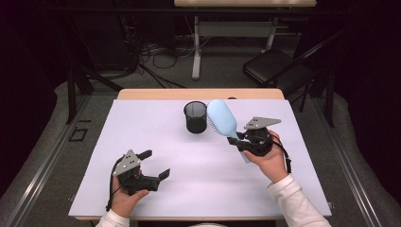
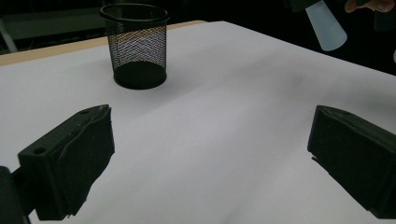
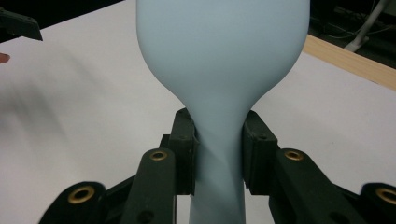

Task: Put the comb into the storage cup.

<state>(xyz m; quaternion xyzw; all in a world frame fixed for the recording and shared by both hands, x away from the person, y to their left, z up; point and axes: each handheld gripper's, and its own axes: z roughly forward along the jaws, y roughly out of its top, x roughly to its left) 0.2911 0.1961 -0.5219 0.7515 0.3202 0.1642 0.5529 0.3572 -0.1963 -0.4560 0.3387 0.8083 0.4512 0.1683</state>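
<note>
A light blue hairbrush (image 1: 222, 118) is held above the table, its head tilted up toward the far left, bristles facing down-left. My right gripper (image 1: 238, 140) is shut on its neck; in the right gripper view both pads press the narrow handle (image 3: 218, 154) just below the broad head (image 3: 222, 42). A black mesh cup (image 1: 195, 117) stands upright on the white sheet, right beside the brush head. It also stands ahead of my left gripper (image 2: 210, 154) at the upper left (image 2: 135, 44). My left gripper (image 1: 155, 164) rests near the front left, open, nothing between its jaws.
The white sheet (image 1: 189, 161) covers most of the wooden table (image 1: 142, 93). Beyond the far edge are a black chair (image 1: 279, 66), a table leg (image 1: 196, 47) and floor cables. The brush handle's end (image 2: 327, 28) shows at the left gripper view's top right.
</note>
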